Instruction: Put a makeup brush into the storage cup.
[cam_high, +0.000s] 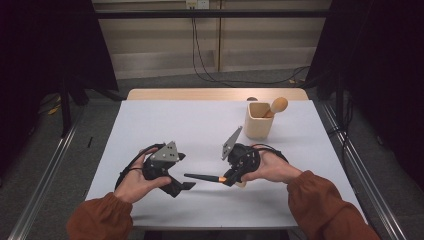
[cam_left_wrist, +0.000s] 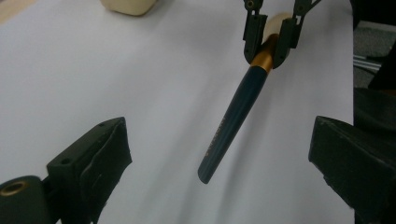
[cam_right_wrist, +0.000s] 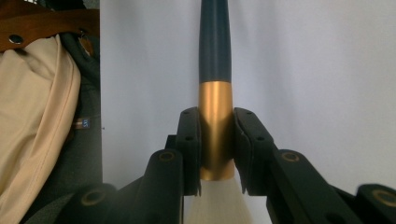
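Observation:
A makeup brush (cam_high: 202, 177) with a dark blue handle, gold collar and pale bristles hangs level just above the white table (cam_high: 190, 125). My right gripper (cam_high: 226, 179) is shut on it. In the right gripper view the pads of that gripper (cam_right_wrist: 215, 140) clamp the gold collar (cam_right_wrist: 215, 105), the handle (cam_right_wrist: 215, 42) points away and the bristles (cam_right_wrist: 215, 205) point back. My left gripper (cam_high: 183, 171) stands open at the handle's free end. In the left gripper view its jaws (cam_left_wrist: 217, 140) are wide apart either side of the handle tip (cam_left_wrist: 208, 170) without touching it. The right gripper (cam_left_wrist: 271, 44) shows beyond.
A pale wooden cup (cam_high: 258, 121) stands at the back right of the table with a wooden spoon (cam_high: 278, 105) leaning in it. Beige cloth (cam_right_wrist: 32, 116) and dark clothing hang past the table's edge in the right gripper view. Cables trail from both grippers.

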